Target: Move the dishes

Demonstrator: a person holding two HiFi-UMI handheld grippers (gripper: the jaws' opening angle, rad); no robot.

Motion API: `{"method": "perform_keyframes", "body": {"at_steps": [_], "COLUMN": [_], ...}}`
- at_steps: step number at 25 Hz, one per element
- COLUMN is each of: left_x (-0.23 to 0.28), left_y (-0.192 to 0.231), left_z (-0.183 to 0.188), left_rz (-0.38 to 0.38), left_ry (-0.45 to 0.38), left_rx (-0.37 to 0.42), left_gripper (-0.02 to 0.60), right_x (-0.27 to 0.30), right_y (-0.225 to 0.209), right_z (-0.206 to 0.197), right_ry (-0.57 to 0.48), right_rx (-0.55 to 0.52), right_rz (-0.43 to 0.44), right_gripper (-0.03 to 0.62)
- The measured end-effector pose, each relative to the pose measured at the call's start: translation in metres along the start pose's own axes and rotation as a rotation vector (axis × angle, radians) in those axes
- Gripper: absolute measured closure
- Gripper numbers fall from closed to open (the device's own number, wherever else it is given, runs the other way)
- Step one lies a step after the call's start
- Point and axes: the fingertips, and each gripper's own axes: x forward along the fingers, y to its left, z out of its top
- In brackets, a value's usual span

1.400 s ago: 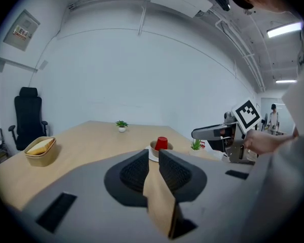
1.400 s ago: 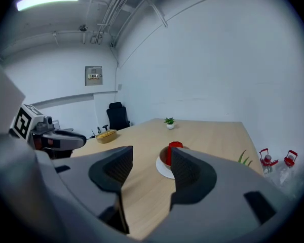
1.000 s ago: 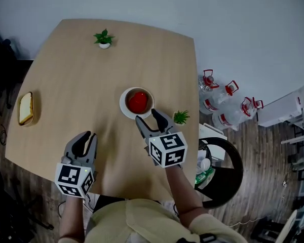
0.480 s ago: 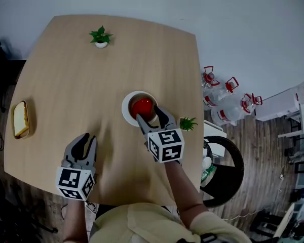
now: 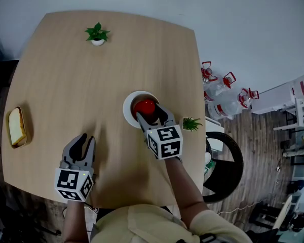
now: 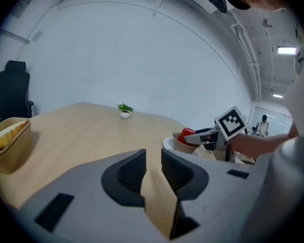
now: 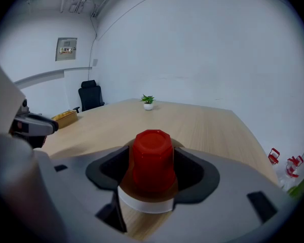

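Note:
A red cup point(image 5: 144, 107) stands upside down in a brown bowl point(image 6: 182, 145) on a white plate point(image 5: 127, 110) at the table's right middle. My right gripper point(image 5: 151, 113) is open, with one finger on each side of the cup point(image 7: 152, 158); the pads are close to its sides, and contact is unclear. The plate's rim point(image 7: 144, 204) shows just under the jaws. My left gripper point(image 5: 85, 142) hovers over bare table at the near left, its jaws point(image 6: 153, 158) a narrow gap apart and holding nothing. The right gripper point(image 6: 207, 135) is also in the left gripper view.
A wooden tray with bread point(image 5: 16, 126) sits at the table's left edge. A small potted plant point(image 5: 96, 34) stands at the far side, another point(image 5: 191, 124) at the right edge beside my right gripper. Water bottles point(image 5: 223, 85) and a round chair point(image 5: 228, 166) are on the floor to the right.
My right gripper has moved forward over the plate, so its fingers now stand on either side of the red cup. The left gripper has stayed put.

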Motion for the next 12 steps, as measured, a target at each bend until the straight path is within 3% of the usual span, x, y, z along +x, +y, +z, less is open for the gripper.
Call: {"method": "perform_keyframes", "body": {"at_steps": [12], "left_x": [-0.001], "left_y": [0.016], "left_z": [-0.003], "left_rz": [-0.056], "left_ry": [0.013], "left_rx": [0.001], "left_gripper": [0.502], "right_x": [-0.001], "right_y": [0.001], "right_z": [-0.003], "right_ry": [0.017], "right_rx": [-0.054], "right_rz": [-0.045], "right_gripper": [0.347]}}
